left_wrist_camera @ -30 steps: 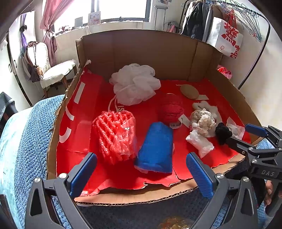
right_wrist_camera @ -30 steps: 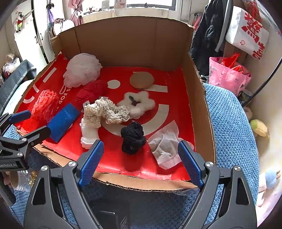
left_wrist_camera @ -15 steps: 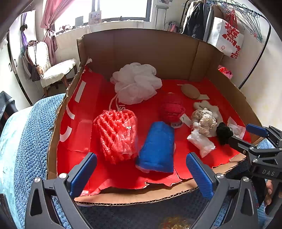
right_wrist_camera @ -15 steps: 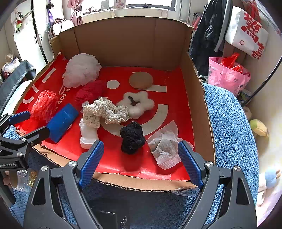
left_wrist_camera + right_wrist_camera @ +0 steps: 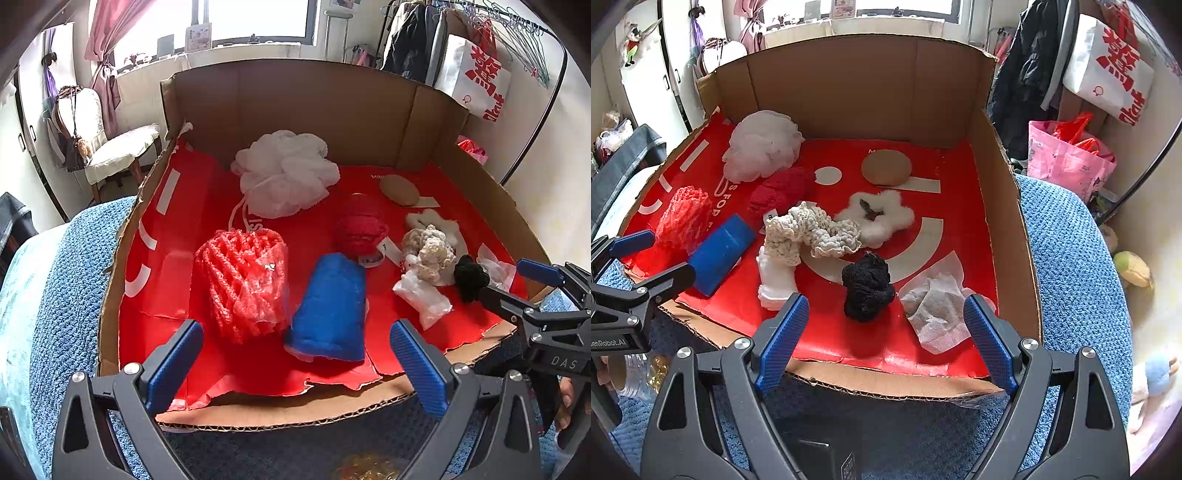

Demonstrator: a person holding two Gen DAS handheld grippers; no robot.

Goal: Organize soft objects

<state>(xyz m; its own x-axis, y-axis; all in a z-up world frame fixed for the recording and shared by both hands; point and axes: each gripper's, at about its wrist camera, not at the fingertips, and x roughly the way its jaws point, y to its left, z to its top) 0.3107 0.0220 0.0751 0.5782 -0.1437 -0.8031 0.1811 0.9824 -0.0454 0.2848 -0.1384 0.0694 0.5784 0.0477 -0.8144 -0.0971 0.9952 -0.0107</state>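
- Left wrist view: your left gripper (image 5: 295, 354) hung over the near edge of the cardboard box (image 5: 295, 96), jaws spread wide and holding nothing.
- Left wrist view: the soft things lay scattered on the box's red floor. The red foam net (image 5: 243, 284) sat just beside the blue sponge (image 5: 330, 314), both nearest your pads; the white bath puff (image 5: 286, 171) lay near the back wall, and the red yarn ball (image 5: 360, 229) between it and the sponge.
- Left wrist view: your right gripper (image 5: 517, 280) reached in from the right, close to the black scrunchie (image 5: 471, 275).
- Right wrist view: your right gripper (image 5: 884, 343) also stood wide open and empty, framing the black scrunchie (image 5: 868, 288) and the crumpled tissue (image 5: 936, 308).
- Right wrist view: the cream knit piece (image 5: 812, 232) overlapped the white cloth (image 5: 775, 280) and touched the white fluffy scrunchie (image 5: 875, 218); the tan round pad (image 5: 886, 168) lay apart, farther back.
- Risks, as a judgement: closing on the cream knit piece would probably drag its neighbours along, because they overlapped. The tissue is thin and flat, so pads might slide over it or pinch the red liner. The foam net could spring out of a shallow grip. With both grippers so near, crossing reaches might collide.
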